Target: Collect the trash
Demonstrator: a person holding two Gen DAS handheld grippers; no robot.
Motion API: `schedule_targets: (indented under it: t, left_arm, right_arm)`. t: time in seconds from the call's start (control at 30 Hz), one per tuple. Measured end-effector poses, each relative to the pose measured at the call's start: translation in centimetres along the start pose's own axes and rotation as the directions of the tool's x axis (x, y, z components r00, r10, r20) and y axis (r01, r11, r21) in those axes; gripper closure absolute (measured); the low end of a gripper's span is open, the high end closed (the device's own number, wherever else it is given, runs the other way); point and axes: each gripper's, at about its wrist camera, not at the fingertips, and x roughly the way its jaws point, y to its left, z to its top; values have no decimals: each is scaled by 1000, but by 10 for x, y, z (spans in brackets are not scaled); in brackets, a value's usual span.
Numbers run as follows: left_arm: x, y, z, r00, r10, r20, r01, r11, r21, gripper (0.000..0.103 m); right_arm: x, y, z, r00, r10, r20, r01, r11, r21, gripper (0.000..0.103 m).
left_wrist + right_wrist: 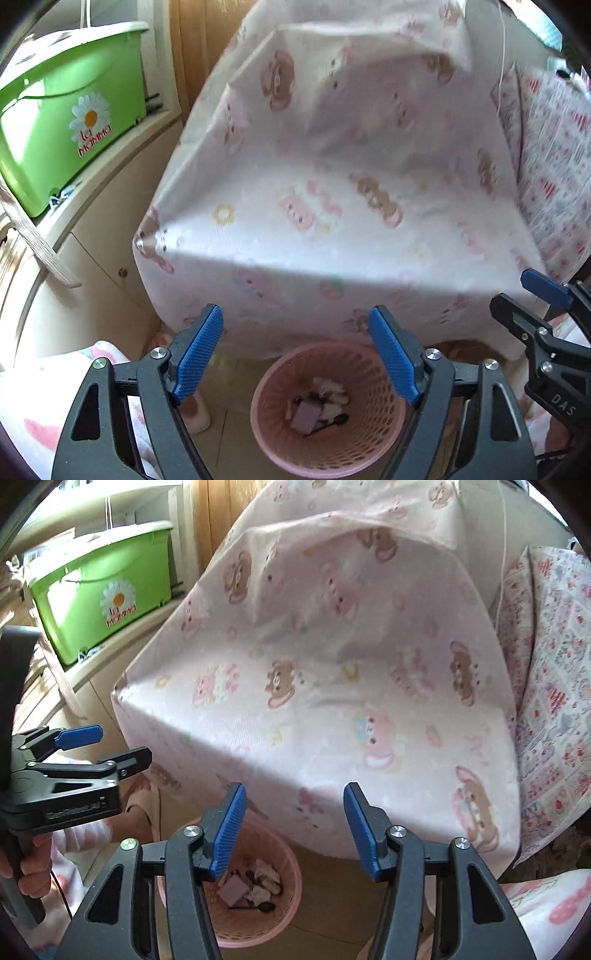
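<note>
Both the left gripper [297, 354] and right gripper [295, 830] hang open and empty, with the pink mesh wastebasket [325, 458] straight below, closer under the left one.

A home bedroom: cartoon-print bedsheet [332, 177], patterned quilt [554, 686], green storage tub [70, 107], pink wastebasket [325, 406].

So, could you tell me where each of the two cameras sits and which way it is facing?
Left wrist: on the left gripper, angled down past its open blue pads at the pink basket before the cloth-draped furniture; the right gripper shows at the right edge.
Right wrist: on the right gripper, same downward tilt; the left gripper and the hand holding it show at left.
Shared: basket, cloth, green bin.
</note>
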Motion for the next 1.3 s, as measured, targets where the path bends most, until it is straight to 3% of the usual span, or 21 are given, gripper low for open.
schedule_targets:
  t: [0.03, 0.1, 0.17, 0.27, 0.63, 0.77, 1.3]
  left_arm:
    - [-6, -1, 2, 999, 17, 37, -17, 1000, 7, 20]
    - [-15, -5, 5, 994, 50, 101, -52, 998, 19, 15]
    - [-25, -6, 9, 988, 57, 143, -58, 998, -1, 3]
    - [-31, -3, 12, 981, 68, 180, -67, 998, -13, 2]
    - [-32, -5, 2, 969, 127, 211, -126, 992, -15, 2]
    - [-29, -5, 3, 973, 113, 200, -112, 994, -14, 2]
    - [-29, -8, 1, 972, 126, 200, -129, 992, 4, 2]
  right_arm:
    - [-8, -3, 0, 999, -20, 36, 19, 1000, 19, 41]
    - [-19, -11, 0, 995, -35, 93, 30, 998, 47, 28]
    - [-23, -14, 2, 991, -43, 128, 37, 998, 48, 26]
    - [-23, -15, 5, 985, -51, 164, 49, 999, 16, 21]
    - [-13, -16, -1, 988, -20, 152, 21, 1000, -4, 17]
    - [-7, -15, -2, 994, 47, 103, -45, 999, -19, 10]
    - [-10, -22, -1, 993, 3, 119, -5, 1000, 20, 9]
